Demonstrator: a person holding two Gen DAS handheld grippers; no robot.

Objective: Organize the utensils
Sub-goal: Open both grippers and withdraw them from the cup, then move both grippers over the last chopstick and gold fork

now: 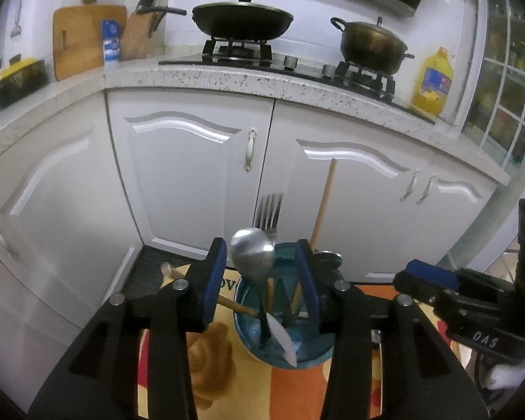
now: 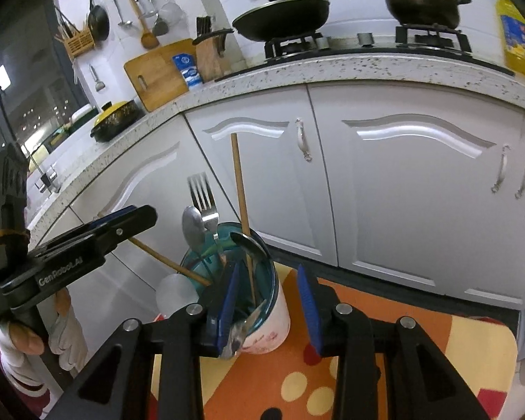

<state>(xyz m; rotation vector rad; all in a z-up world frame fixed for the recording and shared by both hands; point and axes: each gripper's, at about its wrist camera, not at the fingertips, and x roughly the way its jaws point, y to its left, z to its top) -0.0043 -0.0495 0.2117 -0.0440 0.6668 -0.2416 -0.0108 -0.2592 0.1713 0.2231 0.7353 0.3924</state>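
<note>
Utensils, namely a steel spoon [image 1: 252, 252], a steel fork [image 1: 269, 214] and wooden chopsticks [image 1: 322, 200], already stand in the teal-lined white cup [image 2: 267, 309] between the wide-open left hand-held gripper [image 1: 260, 281] fingers. The right hand-held gripper [image 2: 267, 309] is wide, empty, beside it. I judge the task nearly done.

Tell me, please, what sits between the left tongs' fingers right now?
In the left wrist view, the left tongs straddle the cup, with a spoon standing in the gap; they look open.
</note>
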